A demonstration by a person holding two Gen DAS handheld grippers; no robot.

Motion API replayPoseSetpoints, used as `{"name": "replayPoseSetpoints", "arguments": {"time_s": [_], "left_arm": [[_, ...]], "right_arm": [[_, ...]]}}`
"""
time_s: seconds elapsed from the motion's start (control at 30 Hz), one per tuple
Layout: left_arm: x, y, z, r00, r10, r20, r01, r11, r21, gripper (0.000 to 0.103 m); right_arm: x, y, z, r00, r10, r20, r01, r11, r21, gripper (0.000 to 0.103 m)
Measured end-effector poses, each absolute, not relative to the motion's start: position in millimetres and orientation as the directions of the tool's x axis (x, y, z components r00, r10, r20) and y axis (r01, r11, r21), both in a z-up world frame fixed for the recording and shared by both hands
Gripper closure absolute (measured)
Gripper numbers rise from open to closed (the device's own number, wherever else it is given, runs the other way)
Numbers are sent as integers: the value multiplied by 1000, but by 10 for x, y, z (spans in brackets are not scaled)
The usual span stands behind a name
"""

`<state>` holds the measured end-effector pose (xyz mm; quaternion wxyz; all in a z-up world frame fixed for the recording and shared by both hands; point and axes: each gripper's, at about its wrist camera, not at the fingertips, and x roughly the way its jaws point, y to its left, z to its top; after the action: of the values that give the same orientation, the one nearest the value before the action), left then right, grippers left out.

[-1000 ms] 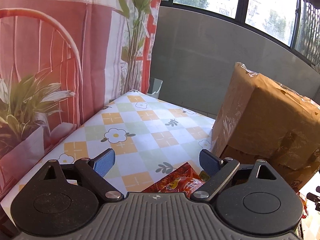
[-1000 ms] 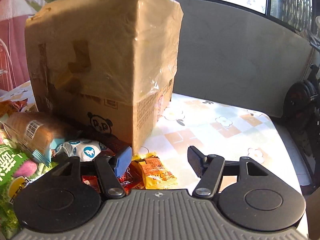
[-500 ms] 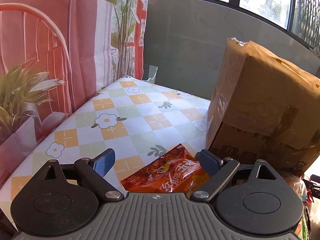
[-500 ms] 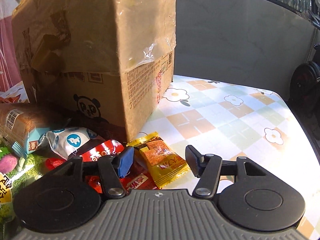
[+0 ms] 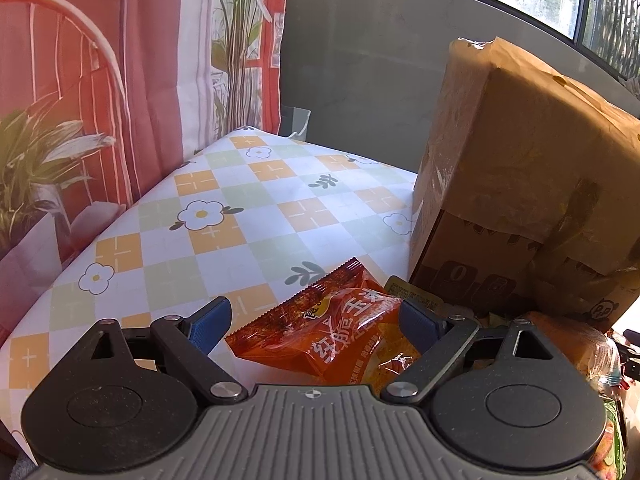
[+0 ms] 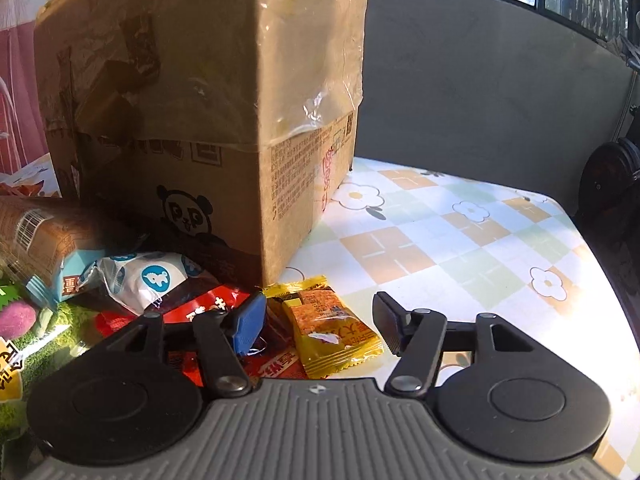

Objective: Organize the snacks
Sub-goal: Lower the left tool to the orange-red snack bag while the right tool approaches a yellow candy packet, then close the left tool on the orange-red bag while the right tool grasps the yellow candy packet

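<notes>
Left hand-held gripper [image 5: 314, 322]: we are holding it spread around the orange packet [image 5: 340, 332], which is lying on the bench [image 5: 224, 216] beside the box [image 5: 520, 184].
Right hand-held gripper [image 6: 320, 320]: we are holding it spread over the yellow packet [image 6: 328, 324], lying at the box [image 6: 208, 100] corner, touching the snack pile.

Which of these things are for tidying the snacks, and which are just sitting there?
For the job:
orange crinkly snack packet
small yellow snack packet
white packet with blue circles
big brown cardboard box

Just there:
flowered checked tablecloth
red printed curtain
</notes>
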<state>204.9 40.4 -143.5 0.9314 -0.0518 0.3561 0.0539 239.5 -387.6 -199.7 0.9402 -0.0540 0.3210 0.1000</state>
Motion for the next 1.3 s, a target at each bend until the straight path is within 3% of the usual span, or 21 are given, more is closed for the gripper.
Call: {"name": "replayPoseSetpoints", "arguments": {"time_s": [0.13,0.4,0.7,0.9,1.0,1.07,1.3], "left_arm": [[2010,388,-1412,754,55,-654,-123,991,-58,11],[2010,378,-1401,750,43,-660,-116,991,-68,11],[2021,416,-1418,745,38,-666,-124,989,-81,11],[2032,420,-1451,739,34,-672,-125,988,-87,11],[2015,419,-1452,744,26,-668,-121,988,-96,11],[2014,434,-1451,744,24,-668,-125,987,-104,11],[2015,444,-1500,730,35,-682,-142,985,-102,11]], "right_arm": [[2507,-3914,-2014,761,156,-630,-210,978,-12,33],[2318,-3839,-1965,731,136,-668,-185,983,-2,35],[2284,-3917,-1840,713,193,-674,-140,981,133,35],[2362,-3865,-1828,661,228,-714,-237,967,90,34],[2434,-3869,-1806,635,213,-743,-294,956,23,40],[2487,-3929,-1828,604,244,-759,-316,947,53,43],[2410,-3936,-1885,658,212,-723,-249,967,57,62]]}}
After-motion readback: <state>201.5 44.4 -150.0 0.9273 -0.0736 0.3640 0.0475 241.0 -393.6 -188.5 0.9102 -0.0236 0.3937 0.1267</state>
